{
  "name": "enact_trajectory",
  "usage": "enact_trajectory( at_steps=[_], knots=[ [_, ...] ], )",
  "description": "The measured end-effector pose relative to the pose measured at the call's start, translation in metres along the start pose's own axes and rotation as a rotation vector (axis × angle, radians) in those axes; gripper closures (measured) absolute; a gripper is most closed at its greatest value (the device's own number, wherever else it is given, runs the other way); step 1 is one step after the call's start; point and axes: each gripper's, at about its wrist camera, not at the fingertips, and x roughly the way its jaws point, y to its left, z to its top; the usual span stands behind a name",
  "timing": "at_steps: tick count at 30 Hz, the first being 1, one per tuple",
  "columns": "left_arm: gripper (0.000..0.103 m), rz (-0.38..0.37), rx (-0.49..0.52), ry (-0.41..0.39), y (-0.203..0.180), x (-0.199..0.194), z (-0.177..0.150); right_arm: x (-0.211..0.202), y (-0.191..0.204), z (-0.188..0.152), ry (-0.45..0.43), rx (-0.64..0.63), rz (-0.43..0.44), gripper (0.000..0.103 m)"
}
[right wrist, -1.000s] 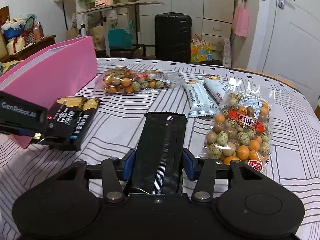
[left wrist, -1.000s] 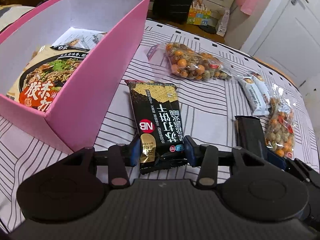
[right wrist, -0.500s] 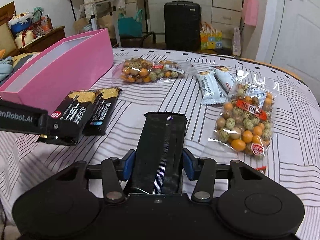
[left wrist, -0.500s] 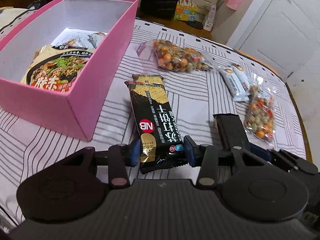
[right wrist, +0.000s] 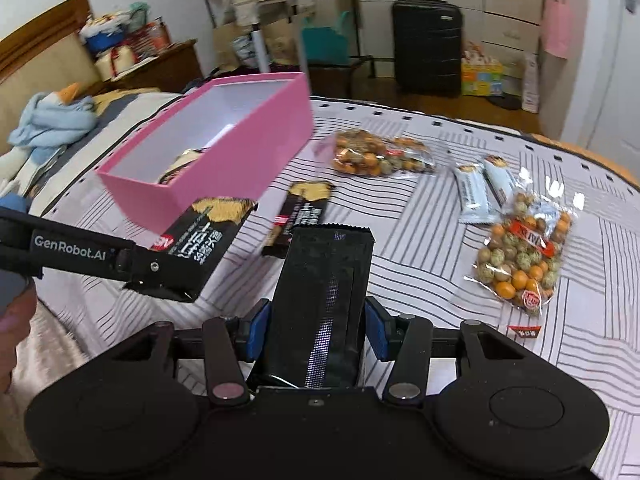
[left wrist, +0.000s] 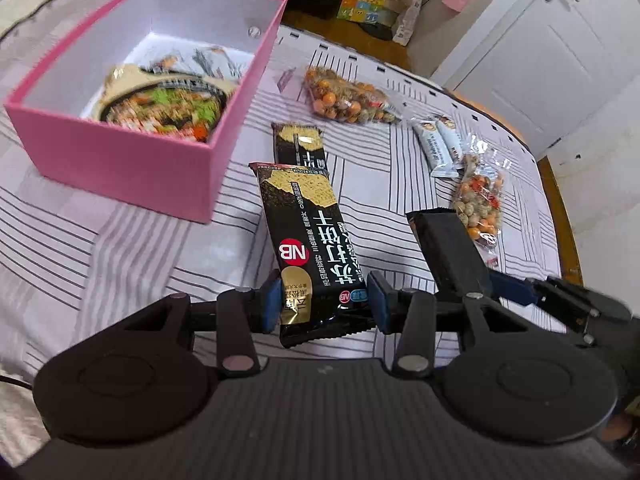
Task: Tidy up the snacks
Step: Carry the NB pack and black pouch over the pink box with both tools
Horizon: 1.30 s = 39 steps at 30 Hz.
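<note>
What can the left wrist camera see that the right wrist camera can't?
Only the left wrist view shows the noodle packet inside the pink box clearly. Only the right wrist view shows the black suitcase and blue cloth. Both show the left hand-held gripper holding a black cracker pack, plus two nut bags.

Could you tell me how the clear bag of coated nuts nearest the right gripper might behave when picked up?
The nut bag is thin crinkly film around loose round nuts, so it will probably sag and shift when lifted. Its glossy surface may slip. Gripping the flat sealed edge seems safer than squeezing the nuts, which might crack.
</note>
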Motion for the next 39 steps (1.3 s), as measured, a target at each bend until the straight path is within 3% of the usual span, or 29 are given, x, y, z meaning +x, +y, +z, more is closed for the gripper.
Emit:
enact_trajectory(
  at_steps=[5,11,18,24,31,35,39],
  knots=[
    [0.06,0.029,0.055,-0.065,-0.004,-0.036,-0.001,-0.021,0.012,0.017,0.019,-0.032,0.044,0.048],
    [0.06,-0.009,0.056,-0.107,0.002,-0.07,0.005,-0.04,0.034,0.037,0.005,-0.107,0.089,0.048],
    [0.06,0.023,0.048,-0.197,0.027,-0.093,0.02,-0.031,0.06,0.065,-0.06,-0.211,0.206,0.048],
    [0.06,0.08,-0.009,-0.229,0.066,-0.083,0.038,0.002,0.083,0.094,-0.124,-0.273,0.267,0.048],
    [0.06,0.179,0.0,-0.28,0.105,-0.049,0.092,0.065,0.1,0.134,-0.118,-0.282,0.285,0.048],
    [0.06,0.137,-0.041,-0.222,0.13,-0.021,0.114,0.1,0.114,0.142,-0.108,-0.34,0.272,0.048],
    [0.06,0.179,-0.065,-0.149,0.142,0.008,0.121,0.126,0.126,0.143,-0.092,-0.429,0.232,0.048]
  ],
)
